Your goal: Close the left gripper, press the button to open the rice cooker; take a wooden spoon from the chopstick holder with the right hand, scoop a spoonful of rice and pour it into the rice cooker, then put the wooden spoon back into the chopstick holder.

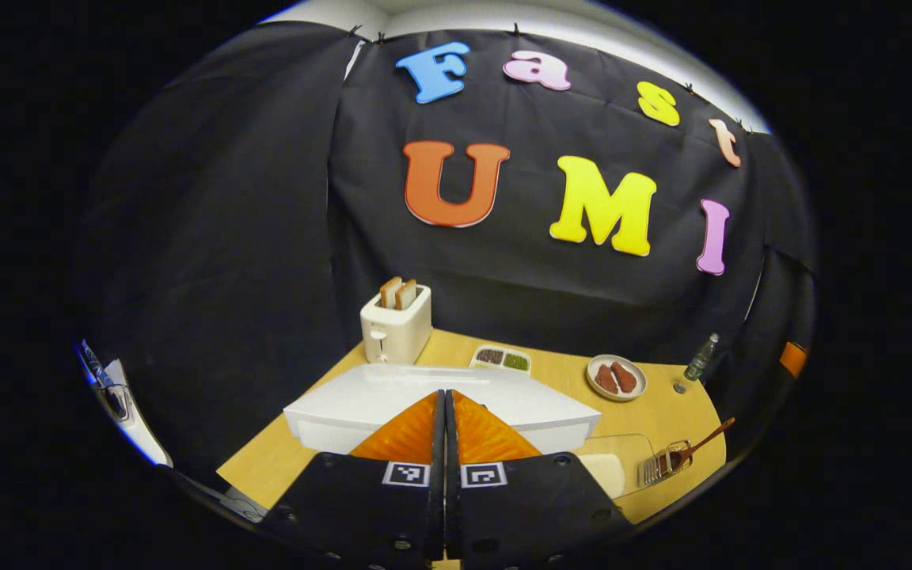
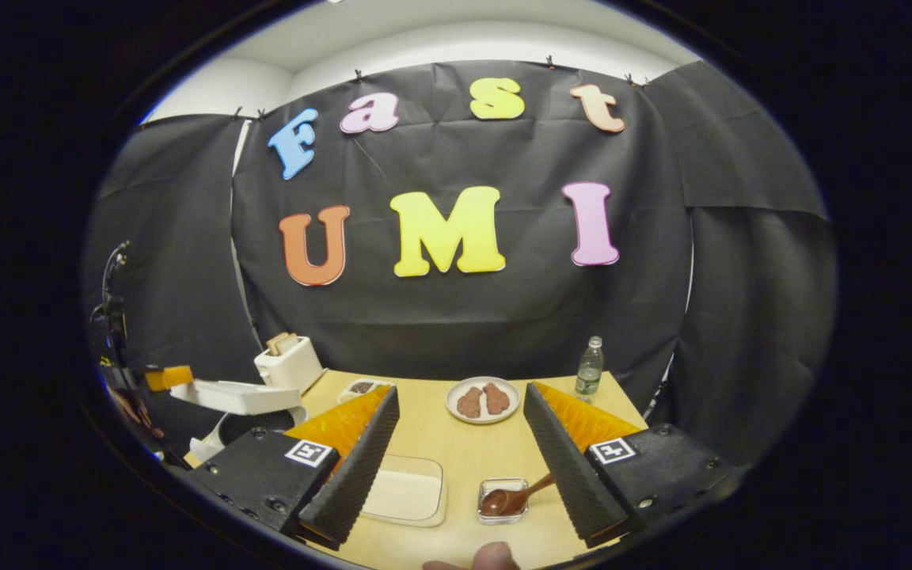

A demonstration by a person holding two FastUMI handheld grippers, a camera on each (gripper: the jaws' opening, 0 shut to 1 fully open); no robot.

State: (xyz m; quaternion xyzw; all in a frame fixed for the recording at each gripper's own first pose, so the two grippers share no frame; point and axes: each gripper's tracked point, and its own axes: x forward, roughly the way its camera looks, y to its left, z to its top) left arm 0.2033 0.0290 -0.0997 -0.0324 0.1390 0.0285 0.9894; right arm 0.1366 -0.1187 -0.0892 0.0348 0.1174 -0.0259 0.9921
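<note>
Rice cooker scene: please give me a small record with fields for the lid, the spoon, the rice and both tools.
rice cooker: lid raised, pot open
wooden spoon: bowl end resting in the chopstick holder, handle leaning out
rice tray: on the table, beside the holder
left tool: shut, holding nothing
right tool: open, above the table, holding nothing
</note>
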